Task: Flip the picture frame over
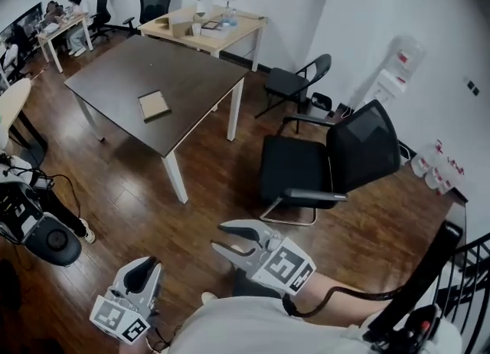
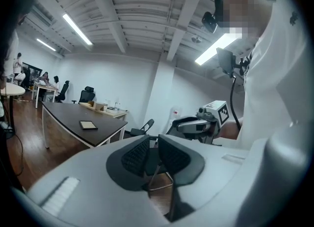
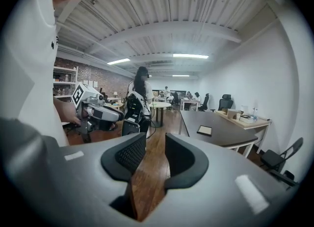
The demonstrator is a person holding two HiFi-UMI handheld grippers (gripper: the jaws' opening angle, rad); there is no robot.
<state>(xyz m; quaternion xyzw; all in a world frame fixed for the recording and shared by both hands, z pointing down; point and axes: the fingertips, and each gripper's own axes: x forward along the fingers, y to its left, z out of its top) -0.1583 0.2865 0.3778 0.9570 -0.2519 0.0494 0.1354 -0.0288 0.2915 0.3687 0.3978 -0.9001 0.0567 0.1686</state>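
The picture frame (image 1: 154,105) lies flat on a dark brown table (image 1: 115,77), far ahead and to the left. It looks small in the left gripper view (image 2: 88,125) and in the right gripper view (image 3: 204,130). Both grippers hang low near my body, well away from the table. My left gripper (image 1: 149,268) (image 2: 153,145) has only a narrow gap between its jaws and holds nothing. My right gripper (image 1: 222,237) (image 3: 155,140) stands open and empty. Each gripper shows in the other's view: the right gripper (image 2: 189,125) and the left gripper (image 3: 105,113).
A black office chair (image 1: 306,168) stands between me and the table's right end. A folding chair (image 1: 295,80) and a light wooden desk (image 1: 207,27) lie beyond. A wheeled machine (image 1: 46,237) sits at the left. A black railing (image 1: 429,268) runs at the right. People sit at the far left.
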